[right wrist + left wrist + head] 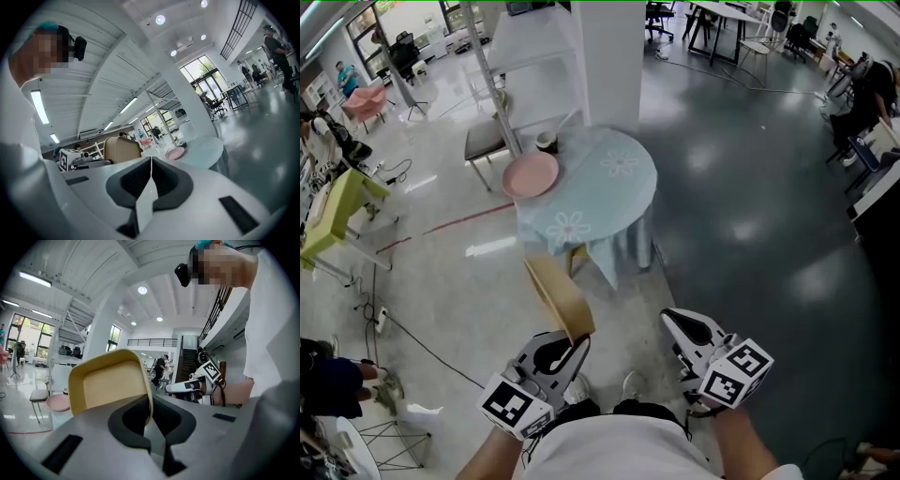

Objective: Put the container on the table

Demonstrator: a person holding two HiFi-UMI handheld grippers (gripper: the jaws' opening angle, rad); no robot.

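Note:
A tan rectangular container (560, 296) sticks up and forward from my left gripper (574, 345), which is shut on its rim. In the left gripper view the container (110, 383) fills the middle, its hollow side facing the camera, and the right gripper (190, 385) shows beyond it. My right gripper (675, 323) is shut with nothing in it and hangs over the floor. A round table (609, 192) under a pale blue flowered cloth stands ahead, also seen in the right gripper view as the table (206, 149). The container (122, 149) shows at that view's left.
A pink plate (531, 174) and a small dark cup (547, 142) rest on the table's left side. A white pillar (608, 58) rises behind it, a chair (487, 142) to its left. Cables (431, 345) run over the glossy floor. People and desks stand far off.

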